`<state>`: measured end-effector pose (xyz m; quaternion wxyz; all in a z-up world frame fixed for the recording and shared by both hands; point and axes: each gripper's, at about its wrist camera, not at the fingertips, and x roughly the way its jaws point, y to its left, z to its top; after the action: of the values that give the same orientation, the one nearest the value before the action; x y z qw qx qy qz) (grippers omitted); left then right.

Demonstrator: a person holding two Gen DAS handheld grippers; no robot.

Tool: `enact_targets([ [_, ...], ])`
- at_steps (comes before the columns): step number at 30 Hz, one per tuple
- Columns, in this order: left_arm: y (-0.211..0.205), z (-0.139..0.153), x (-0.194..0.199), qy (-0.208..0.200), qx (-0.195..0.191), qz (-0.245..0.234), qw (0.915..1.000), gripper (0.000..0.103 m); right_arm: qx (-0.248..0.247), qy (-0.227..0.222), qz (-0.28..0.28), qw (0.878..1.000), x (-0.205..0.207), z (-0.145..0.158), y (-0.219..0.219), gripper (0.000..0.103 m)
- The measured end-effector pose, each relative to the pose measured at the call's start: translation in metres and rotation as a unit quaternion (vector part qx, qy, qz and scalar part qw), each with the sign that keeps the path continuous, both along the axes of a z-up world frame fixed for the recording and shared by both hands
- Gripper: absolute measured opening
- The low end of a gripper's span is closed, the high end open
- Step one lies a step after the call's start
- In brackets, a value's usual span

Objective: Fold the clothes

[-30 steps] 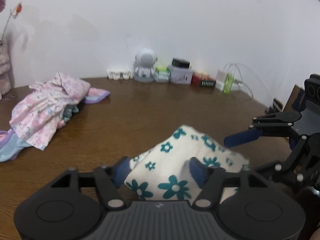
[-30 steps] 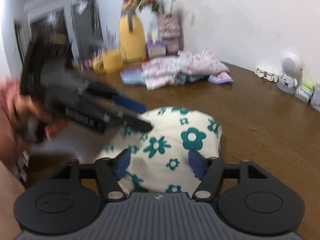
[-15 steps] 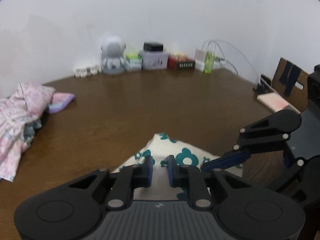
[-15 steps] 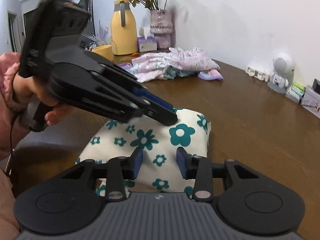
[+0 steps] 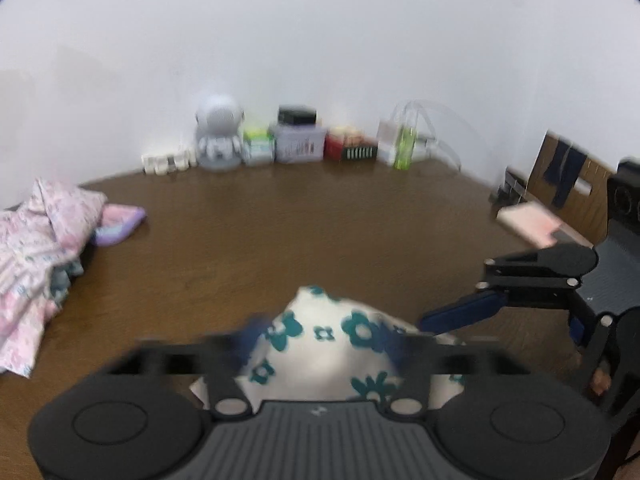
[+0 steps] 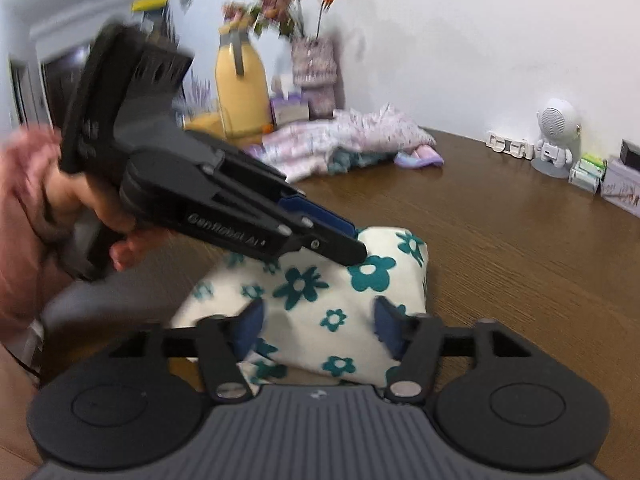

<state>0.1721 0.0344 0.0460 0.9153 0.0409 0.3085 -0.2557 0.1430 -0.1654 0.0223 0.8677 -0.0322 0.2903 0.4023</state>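
Currently listed: one floral garment [image 6: 320, 300], cream with teal flowers, bunched on the tabletop [image 5: 320, 232] near its front edge. Left hand-held gripper [image 5: 324, 334] spread wide over the cloth, gripping nothing; right hand-held gripper [image 6: 316, 322] likewise parted. Handling note: each should pinch one layer at an edge, lifting evenly. Pink clothes pile [image 5: 44, 240] lies well apart.

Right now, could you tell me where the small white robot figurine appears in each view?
Left wrist view: robot figurine stands upper centre-left, against the wall at the table's far edge.
Right wrist view: it stands far right, against the wall.
Shared landmark: the pink floral clothes pile.
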Motion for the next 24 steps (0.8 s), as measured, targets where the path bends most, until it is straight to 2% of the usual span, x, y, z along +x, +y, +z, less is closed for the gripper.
enact_targets([
  [1,0.005,0.005,0.000,-0.006,-0.001,0.002,1.0000,0.092,0.017,0.004,-0.004,1.000,-0.002,0.006,-0.006,0.083],
  [2,0.009,0.010,0.000,-0.011,-0.003,0.004,0.9999,0.092,0.030,0.014,-0.011,0.999,-0.003,0.010,-0.012,0.085],
  [4,0.020,0.016,0.008,-0.001,0.001,0.005,1.0000,0.092,0.050,0.041,-0.033,0.997,-0.005,0.016,-0.025,0.095],
  [6,0.029,0.015,0.022,0.026,-0.007,-0.005,0.9996,0.092,0.069,0.082,-0.061,0.992,-0.005,0.014,-0.038,0.098],
  [9,0.039,0.009,0.046,0.078,-0.031,-0.032,0.9959,0.092,0.096,0.155,-0.108,0.977,-0.006,0.001,-0.052,0.099],
  [12,0.043,0.000,0.060,0.101,-0.039,-0.052,0.9927,0.092,0.122,0.221,-0.151,0.956,-0.007,-0.013,-0.063,0.100],
  [14,0.045,-0.006,0.069,0.116,-0.044,-0.065,0.9901,0.092,0.137,0.250,-0.171,0.943,-0.010,-0.023,-0.064,0.101],
  [19,0.054,-0.018,0.086,0.155,-0.065,-0.085,0.9820,0.093,0.157,0.279,-0.201,0.926,-0.008,-0.036,-0.053,0.103],
  [24,0.059,-0.028,0.096,0.175,-0.084,-0.100,0.9759,0.093,0.186,0.306,-0.224,0.907,-0.002,-0.047,-0.044,0.102],
])
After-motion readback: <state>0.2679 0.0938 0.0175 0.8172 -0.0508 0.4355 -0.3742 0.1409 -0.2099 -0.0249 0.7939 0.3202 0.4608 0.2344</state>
